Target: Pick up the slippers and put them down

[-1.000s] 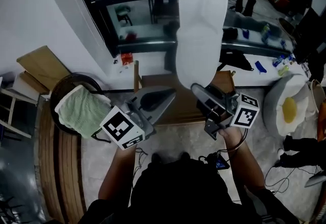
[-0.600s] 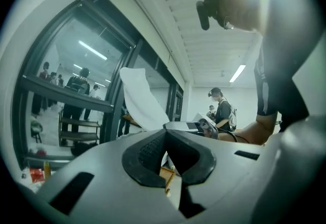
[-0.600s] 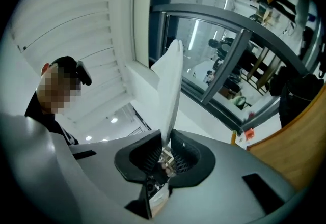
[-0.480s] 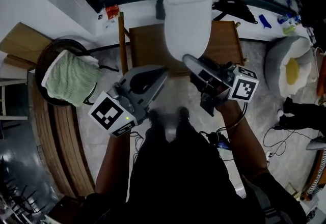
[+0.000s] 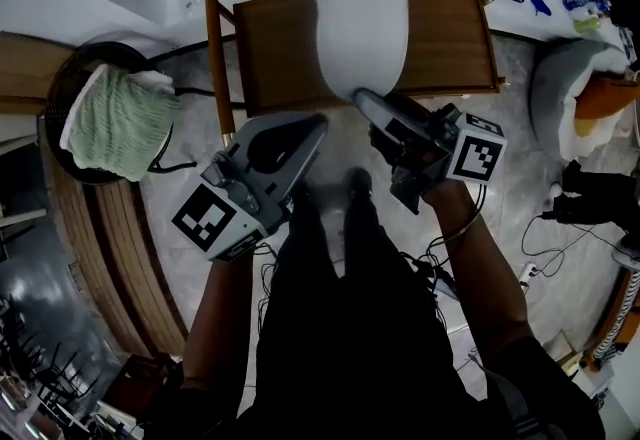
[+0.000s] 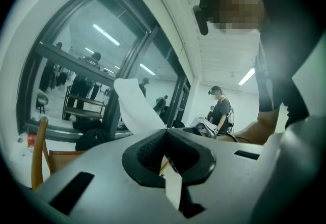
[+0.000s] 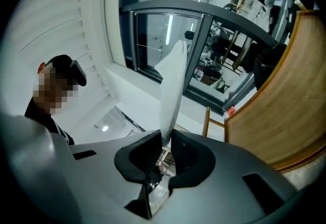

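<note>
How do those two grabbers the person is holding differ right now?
The right gripper is clamped on a white slipper; the left gripper is shut on nothing. In the head view, the left gripper slants up and to the right, the right gripper up and to the left. Both are grey, each with a marker cube.

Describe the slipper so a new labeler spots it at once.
Find the brown wooden chair at top centre of the head view. The slipper is held over it, its near end clamped in the right hand-held gripper. It is the only plain white long oval; the cloth at left is green.
</note>
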`<state>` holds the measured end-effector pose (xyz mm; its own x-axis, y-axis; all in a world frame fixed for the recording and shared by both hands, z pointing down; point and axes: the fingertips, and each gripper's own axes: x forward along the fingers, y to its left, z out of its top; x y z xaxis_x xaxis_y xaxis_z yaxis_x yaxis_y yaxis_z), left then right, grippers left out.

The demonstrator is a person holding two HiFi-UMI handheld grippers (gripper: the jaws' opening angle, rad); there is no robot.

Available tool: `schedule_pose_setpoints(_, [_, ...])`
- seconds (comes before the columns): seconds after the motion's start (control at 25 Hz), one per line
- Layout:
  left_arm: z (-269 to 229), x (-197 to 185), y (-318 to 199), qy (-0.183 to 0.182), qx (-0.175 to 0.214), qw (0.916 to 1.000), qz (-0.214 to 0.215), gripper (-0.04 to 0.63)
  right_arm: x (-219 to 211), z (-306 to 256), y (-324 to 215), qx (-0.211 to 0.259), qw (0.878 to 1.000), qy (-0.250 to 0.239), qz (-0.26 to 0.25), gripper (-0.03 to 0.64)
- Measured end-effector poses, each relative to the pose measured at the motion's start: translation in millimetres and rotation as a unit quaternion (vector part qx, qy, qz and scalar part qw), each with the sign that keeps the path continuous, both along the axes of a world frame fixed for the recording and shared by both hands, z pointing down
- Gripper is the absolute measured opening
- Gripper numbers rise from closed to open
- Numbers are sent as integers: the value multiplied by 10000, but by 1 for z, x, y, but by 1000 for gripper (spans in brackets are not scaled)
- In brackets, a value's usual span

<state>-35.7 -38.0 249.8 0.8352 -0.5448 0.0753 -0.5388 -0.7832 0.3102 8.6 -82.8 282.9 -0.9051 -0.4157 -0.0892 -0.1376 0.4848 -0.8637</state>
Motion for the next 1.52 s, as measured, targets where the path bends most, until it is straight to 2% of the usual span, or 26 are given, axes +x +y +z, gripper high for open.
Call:
schedule_pose_setpoints(0.16, [39, 2, 0, -12, -310, 9995, -73, 3, 1, 35, 2, -250, 9997, -27, -24, 57])
schedule_pose_setpoints(0.52, [112, -4, -6, 35, -673, 9973, -275, 3, 6, 112, -1, -751, 9972, 6, -27, 57])
schedule_pose_setpoints(1.16, [205, 13, -4, 107, -866, 9958, -290, 3, 3, 221, 12, -1542, 9879, -7, -160, 57])
schedule_pose_setpoints(1.52, [230, 14, -3, 152, -913, 9953, -298, 3, 1, 247, 7, -1886, 9820, -76, 0, 58])
